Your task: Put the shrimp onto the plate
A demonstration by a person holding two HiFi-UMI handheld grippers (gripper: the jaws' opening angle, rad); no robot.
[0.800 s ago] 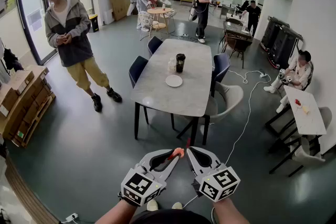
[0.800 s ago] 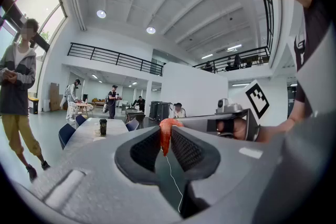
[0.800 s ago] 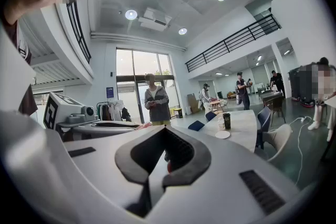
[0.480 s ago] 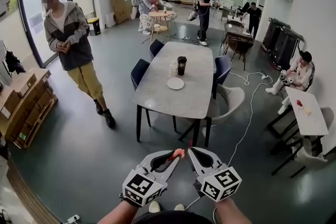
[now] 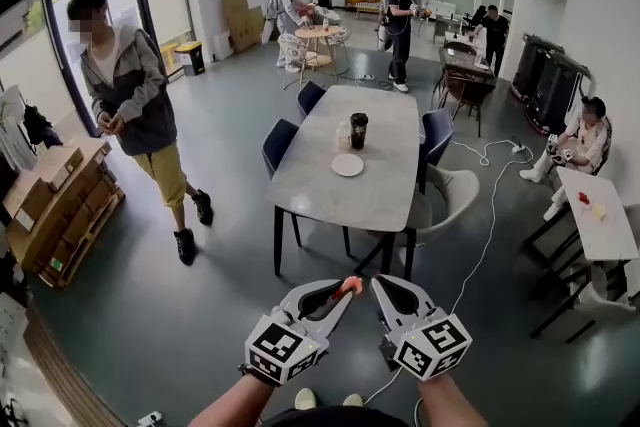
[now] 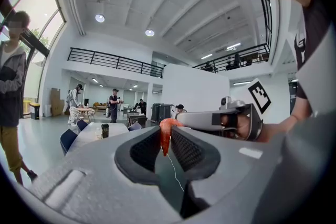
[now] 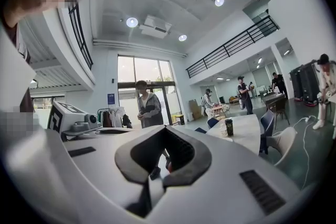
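Left tongs (image 6: 164, 140) clench a curved orange shrimp (image 6: 165, 132), barely a tip from the head view; right tongs (image 7: 159, 169) pressed together, empty.

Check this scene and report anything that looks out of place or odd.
A thin pale thread dangles from the shrimp pinched at the jaw tips of the left gripper, which is odd for food. The shrimp is also far from the plate, which sits on the table across the room.
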